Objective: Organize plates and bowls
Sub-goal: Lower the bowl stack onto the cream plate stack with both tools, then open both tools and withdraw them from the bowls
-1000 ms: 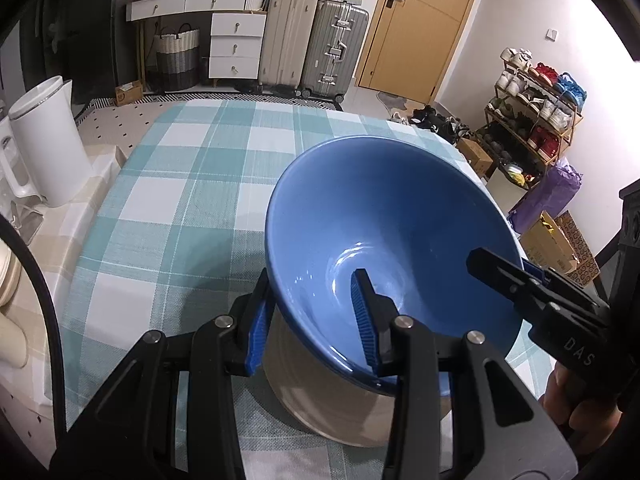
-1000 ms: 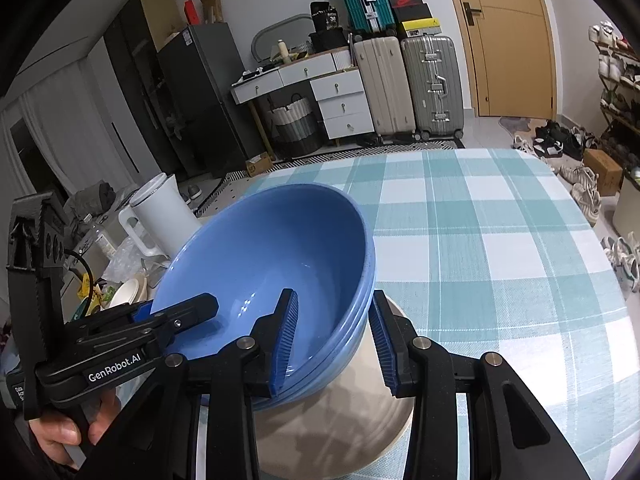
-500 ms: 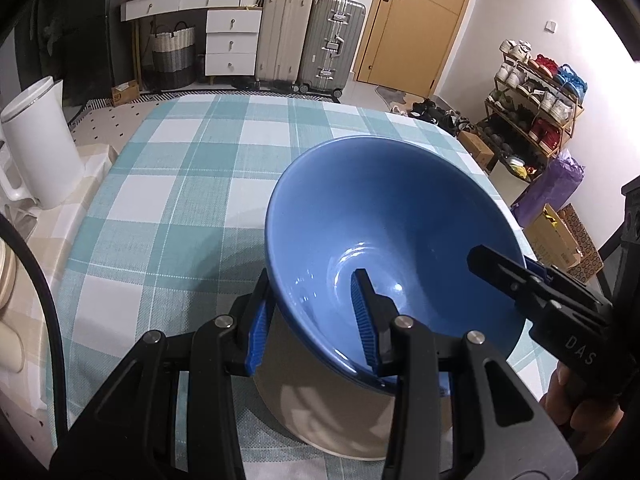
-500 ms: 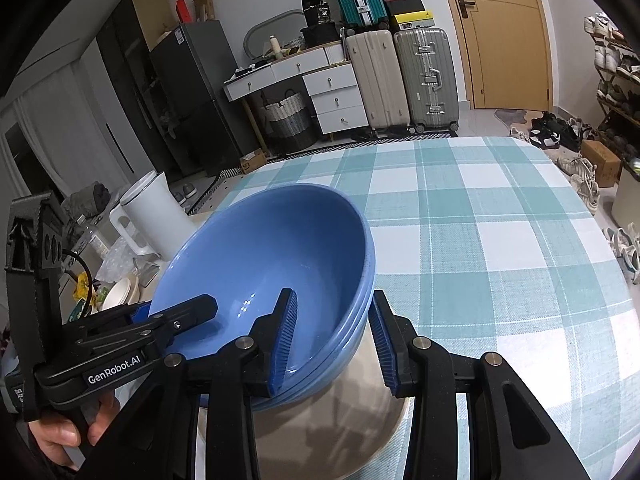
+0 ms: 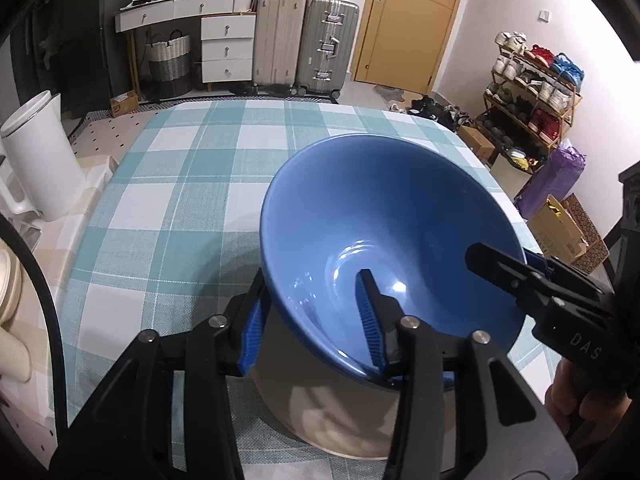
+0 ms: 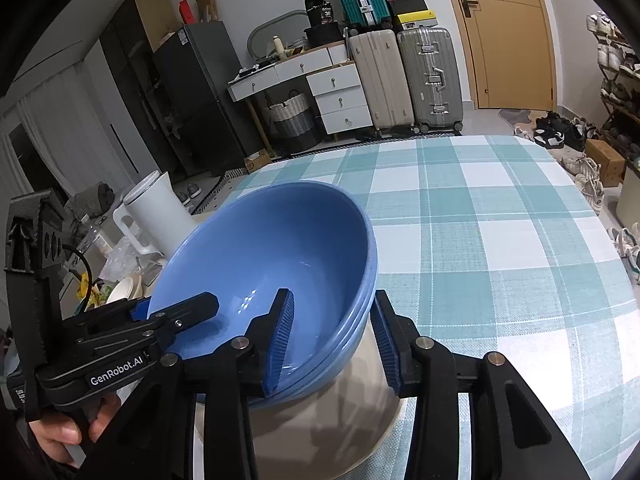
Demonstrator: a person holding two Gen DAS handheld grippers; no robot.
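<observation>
Left wrist: both grippers (image 5: 310, 320) (image 6: 332, 338) straddle blue bowl (image 5: 384, 232) rim.

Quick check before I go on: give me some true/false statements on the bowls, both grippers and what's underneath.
1. Both grippers straddle the blue bowls' rim. True: left gripper, right gripper.
2. Only one blue bowl is held. False: the right wrist view shows stacked rims.
3. A beige plate lies below the bowls. True.
4. The tablecloth is plain red. False: teal-and-white check.
5. The white kettle stands inside the bowls. False: it stands off the table's left edge.
</observation>
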